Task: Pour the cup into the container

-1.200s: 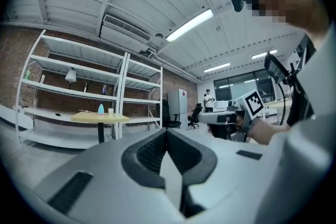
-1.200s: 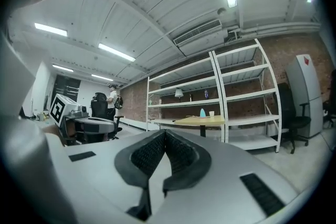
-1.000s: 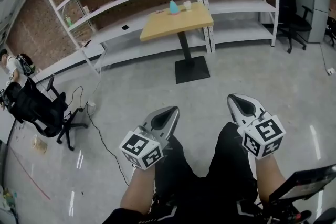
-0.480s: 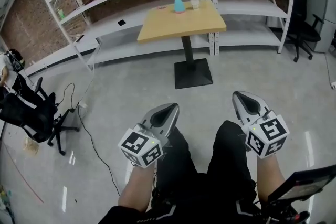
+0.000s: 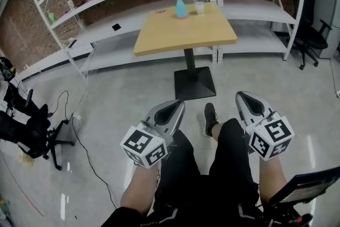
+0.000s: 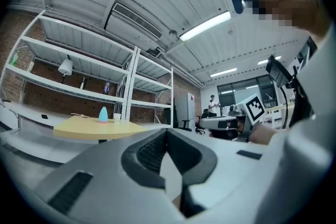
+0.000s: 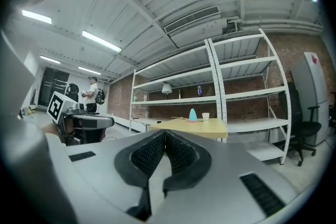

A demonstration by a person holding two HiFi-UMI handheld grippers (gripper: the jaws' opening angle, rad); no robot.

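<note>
In the head view our left claw (image 5: 171, 113) and right claw (image 5: 251, 106) sit at 6 o'clock, well apart from the worktop (image 5: 186, 34) at 12, where the cup (image 5: 199, 7) stands beside the teal container (image 5: 181, 8). The left gripper view shows its jaws together and empty, and the right gripper view shows the same. We judge this the approach: next we must reach the cup and open a claw.

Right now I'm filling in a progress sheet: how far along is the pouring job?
Done: nothing yet. The cup stands untouched beside the blue container at the far edge of the table. In hand: nothing; the left gripper and right gripper are shut and empty, over the floor, short of the table. Left: reach the table, grasp the cup, pour.
</note>
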